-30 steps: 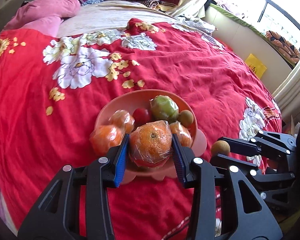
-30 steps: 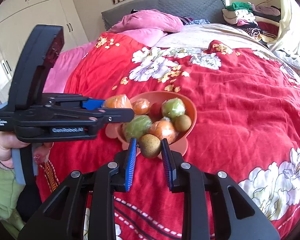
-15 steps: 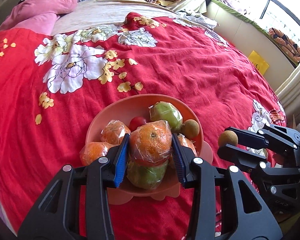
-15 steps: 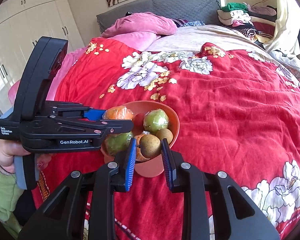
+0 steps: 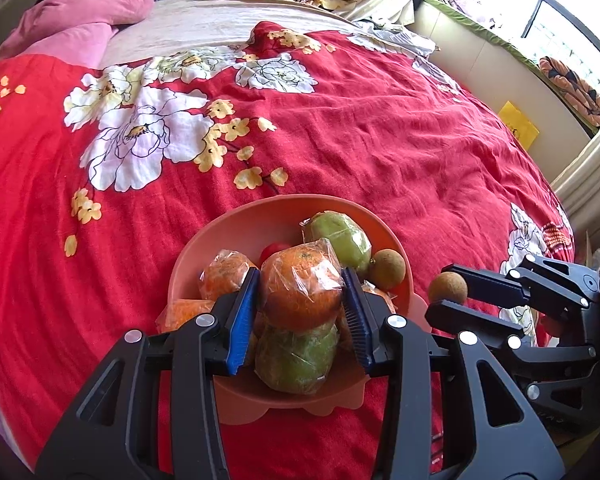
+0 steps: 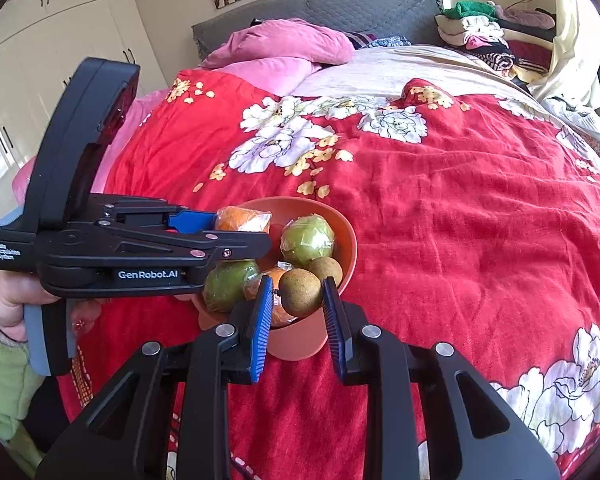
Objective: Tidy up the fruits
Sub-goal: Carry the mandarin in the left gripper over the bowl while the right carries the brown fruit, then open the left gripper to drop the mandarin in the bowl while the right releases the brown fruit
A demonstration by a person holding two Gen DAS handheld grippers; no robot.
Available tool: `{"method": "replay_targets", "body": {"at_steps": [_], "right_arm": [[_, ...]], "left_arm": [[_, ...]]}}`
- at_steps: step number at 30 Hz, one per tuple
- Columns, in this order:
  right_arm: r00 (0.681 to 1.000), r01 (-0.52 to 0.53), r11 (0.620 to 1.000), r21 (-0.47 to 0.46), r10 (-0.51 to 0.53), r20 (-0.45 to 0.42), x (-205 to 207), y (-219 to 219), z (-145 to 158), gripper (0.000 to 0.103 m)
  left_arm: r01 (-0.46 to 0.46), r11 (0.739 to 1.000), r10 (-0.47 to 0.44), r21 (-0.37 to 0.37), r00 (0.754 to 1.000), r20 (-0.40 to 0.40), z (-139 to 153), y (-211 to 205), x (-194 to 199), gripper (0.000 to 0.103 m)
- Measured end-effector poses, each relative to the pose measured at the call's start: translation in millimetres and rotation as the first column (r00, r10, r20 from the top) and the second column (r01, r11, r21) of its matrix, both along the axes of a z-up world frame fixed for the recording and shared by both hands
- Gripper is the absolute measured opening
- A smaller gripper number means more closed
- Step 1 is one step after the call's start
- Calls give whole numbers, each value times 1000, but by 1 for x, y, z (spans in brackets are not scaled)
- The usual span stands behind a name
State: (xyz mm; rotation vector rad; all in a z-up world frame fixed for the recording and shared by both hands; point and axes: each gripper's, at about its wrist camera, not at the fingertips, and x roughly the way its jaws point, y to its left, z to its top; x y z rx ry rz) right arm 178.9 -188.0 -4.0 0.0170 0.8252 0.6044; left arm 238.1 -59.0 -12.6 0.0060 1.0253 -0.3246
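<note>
Over the bowl (image 5: 236,236), the left gripper (image 5: 300,312) clamps a wrapped orange (image 5: 300,288); the right gripper (image 6: 296,312) pinches a brown fruit (image 6: 300,292)

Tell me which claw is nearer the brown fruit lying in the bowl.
Right. The right claw, shut on another brown fruit, hangs just in front of the one in the bowl. The left claw, holding a wrapped orange, sits farther across the bowl.
</note>
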Motion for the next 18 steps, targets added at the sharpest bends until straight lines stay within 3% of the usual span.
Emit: {"method": "replay_targets", "body": {"at_steps": [8, 18], "right_arm": [[1000, -19, 1000, -5, 19, -6, 0, 7, -4, 24], [994, -113, 993, -22, 113, -11, -13, 37, -9, 24]], "left_arm": [[-11, 1000, 11, -8, 1000, 1, 1, 2, 4, 34], [-18, 1000, 19, -21, 1000, 20, 9, 7, 5, 36]]}}
